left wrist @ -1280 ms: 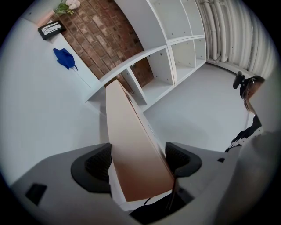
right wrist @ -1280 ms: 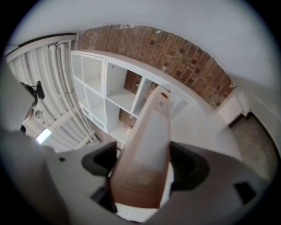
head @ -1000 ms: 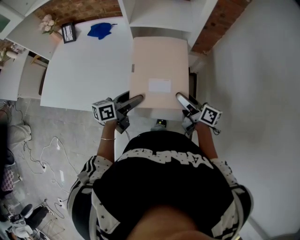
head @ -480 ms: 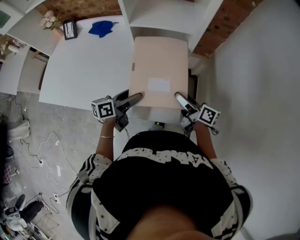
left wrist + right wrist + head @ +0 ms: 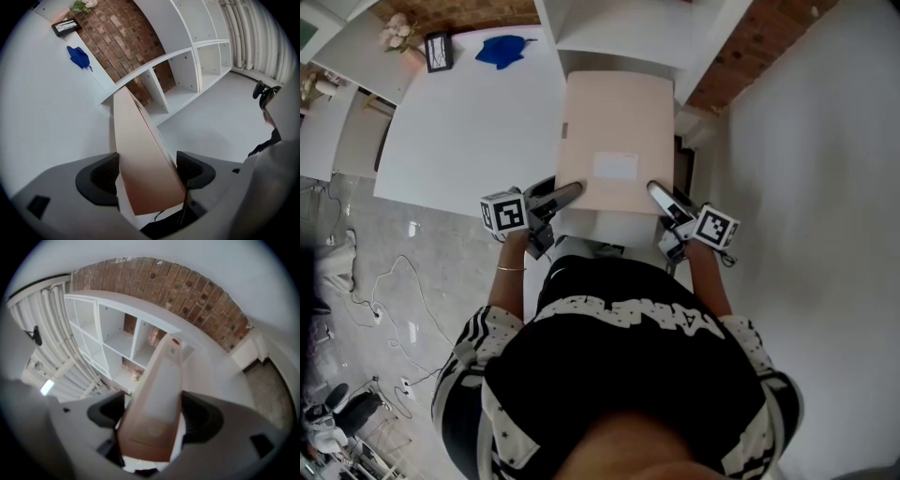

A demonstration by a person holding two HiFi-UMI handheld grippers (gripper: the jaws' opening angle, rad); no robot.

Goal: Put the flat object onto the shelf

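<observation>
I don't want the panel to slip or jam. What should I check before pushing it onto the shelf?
1. Grip of the left tool on the flat panel: shut on its near left corner, ok.
2. Grip of the right tool: shut on the near right corner, ok.
3. Panel's far end points at the shelf: ok.
4. The blue cloth on the table lies apart from the panel: ok.
5. Panel fits between the opening's sides: cannot tell.

Nothing legible; the white label [image 5: 615,166] on the flat box [image 5: 614,112] is unreadable.
</observation>
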